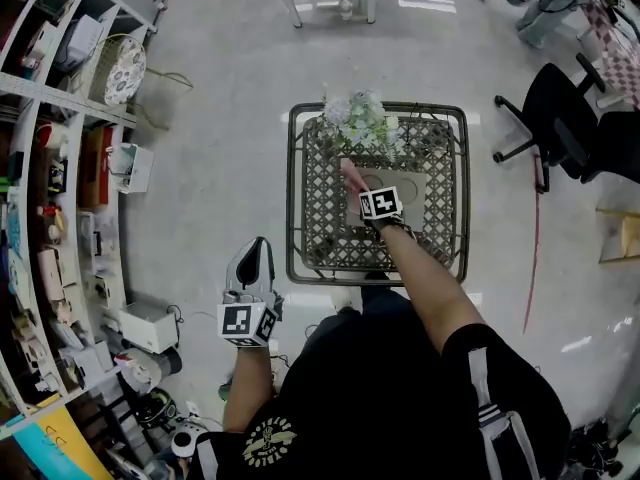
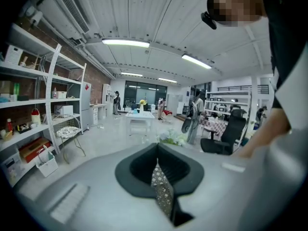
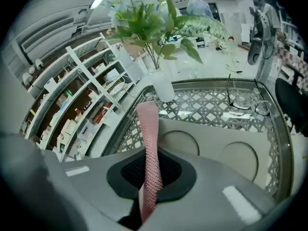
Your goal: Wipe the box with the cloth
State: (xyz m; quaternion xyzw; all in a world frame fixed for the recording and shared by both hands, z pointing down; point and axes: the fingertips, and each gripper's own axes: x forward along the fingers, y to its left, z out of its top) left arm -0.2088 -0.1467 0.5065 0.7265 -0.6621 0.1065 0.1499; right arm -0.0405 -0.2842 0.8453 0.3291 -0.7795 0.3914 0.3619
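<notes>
A flat beige cardboard box (image 1: 400, 196) (image 3: 226, 153) with round cut-outs lies on the lattice table (image 1: 300, 208). My right gripper (image 1: 365, 196) (image 3: 150, 174) hovers over the box's left part, shut on a pink cloth (image 1: 350, 175) (image 3: 150, 143). The cloth sticks up and forward out of the jaws, and I cannot tell whether it touches the box. Off the table's left side, my left gripper (image 1: 254, 258) (image 2: 161, 179) hangs over the floor, shut and holding nothing.
A white vase (image 3: 162, 84) of flowers (image 1: 362, 120) stands at the table's far edge, just beyond the box. Cables and glasses (image 3: 250, 105) lie on the table's right. Shelving (image 1: 50, 188) lines the left wall. An office chair (image 1: 555, 118) stands at the right.
</notes>
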